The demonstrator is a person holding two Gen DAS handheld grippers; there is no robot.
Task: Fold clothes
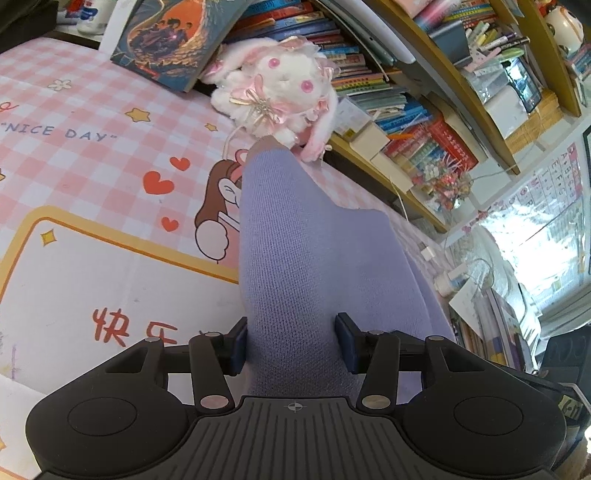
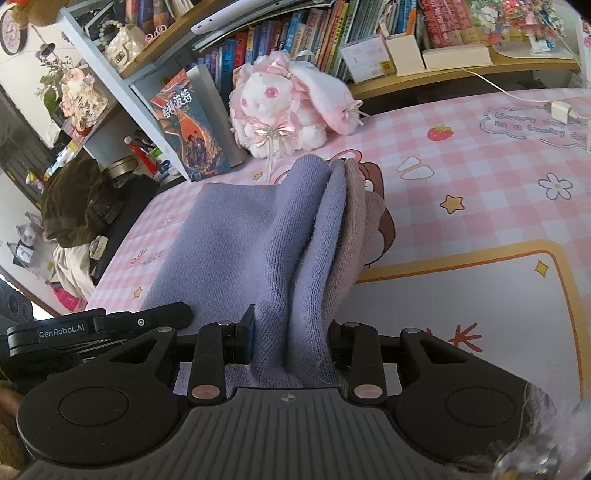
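While both wrist views look down across the worktop, each gripper is clamped on knit cloth. Left gripper: jaws partly closed, pads pressing a thick fold of the lavender garment, which runs from lower centre up to mid-frame. Right gripper: jaws narrower, pinching several bunched layers of the same garment, lavender at left, a grey-brown layer at right; the rest drapes to frame left over the worktop. The other gripper's body at lower left of the right view reads "GenRobot.AI".

The pink-checked mat on the worktop is printed "NICE DAY" at left of the left view; the right view shows "Every day is a lucky day", partly cut off. A plush rabbit sits beyond the garment, beside a leaning book with Chinese title characters. Bookshelves fill the top.
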